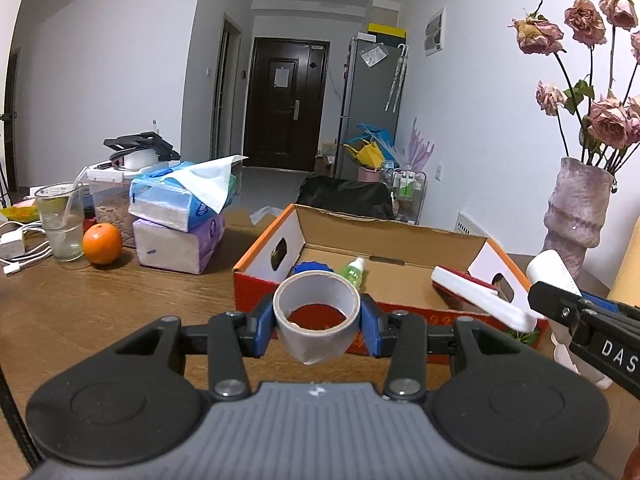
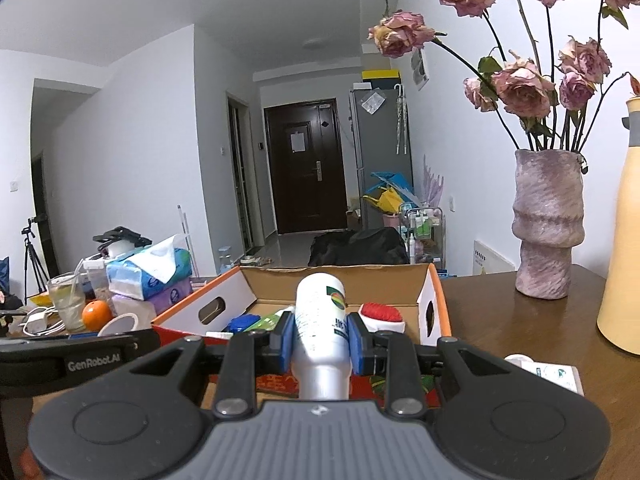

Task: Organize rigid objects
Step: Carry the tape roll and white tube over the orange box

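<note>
Left wrist view shows the left gripper (image 1: 318, 322) clamped on a tape roll (image 1: 316, 314), held above the desk (image 1: 100, 300) just short of the cardboard box (image 1: 400, 240) near the desk's right edge. Already inside the box lie a blue lid (image 1: 312, 268), a small green bottle (image 1: 354, 272) and a white-backed brush (image 1: 480, 300). Right wrist view shows the right gripper (image 2: 319, 338) clamped on a white bottle (image 2: 320, 320), hovering at the box's near wall. Judging by this, the job is well along: both held items still need dropping in, and a small white packet (image 2: 556, 374) remains on the desk.
</note>
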Action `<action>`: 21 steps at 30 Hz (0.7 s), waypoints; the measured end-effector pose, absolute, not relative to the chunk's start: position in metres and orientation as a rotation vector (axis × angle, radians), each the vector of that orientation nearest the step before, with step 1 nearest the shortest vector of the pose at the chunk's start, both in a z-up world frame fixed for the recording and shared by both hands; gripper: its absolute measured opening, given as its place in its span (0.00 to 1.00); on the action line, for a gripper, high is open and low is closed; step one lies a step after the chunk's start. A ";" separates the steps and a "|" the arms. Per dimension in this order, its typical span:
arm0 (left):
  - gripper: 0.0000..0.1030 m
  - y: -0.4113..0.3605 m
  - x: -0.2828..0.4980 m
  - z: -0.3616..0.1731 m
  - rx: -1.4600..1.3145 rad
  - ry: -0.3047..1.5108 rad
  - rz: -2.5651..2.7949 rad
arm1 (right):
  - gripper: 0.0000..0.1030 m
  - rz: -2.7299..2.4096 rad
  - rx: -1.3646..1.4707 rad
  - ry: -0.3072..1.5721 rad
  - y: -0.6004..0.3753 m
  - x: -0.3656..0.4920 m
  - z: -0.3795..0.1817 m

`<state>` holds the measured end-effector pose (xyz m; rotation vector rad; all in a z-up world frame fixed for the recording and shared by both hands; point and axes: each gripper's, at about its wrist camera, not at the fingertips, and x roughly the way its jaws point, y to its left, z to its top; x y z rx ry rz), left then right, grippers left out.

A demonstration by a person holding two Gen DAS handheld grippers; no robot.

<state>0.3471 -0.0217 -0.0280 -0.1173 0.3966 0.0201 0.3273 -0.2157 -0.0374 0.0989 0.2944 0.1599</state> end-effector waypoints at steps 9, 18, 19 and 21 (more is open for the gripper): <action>0.43 -0.024 0.372 -0.025 -0.146 0.385 0.021 | 0.26 0.142 0.102 0.299 -0.222 0.347 -0.040; 0.43 -0.024 0.399 -0.025 -0.156 0.379 0.026 | 0.26 0.136 0.100 0.302 -0.223 0.366 -0.043; 0.43 -0.024 0.402 -0.025 -0.157 0.379 0.025 | 0.26 0.135 0.100 0.301 -0.223 0.369 -0.043; 0.43 -0.024 0.409 -0.026 -0.160 0.381 0.024 | 0.26 0.131 0.100 0.301 -0.222 0.377 -0.044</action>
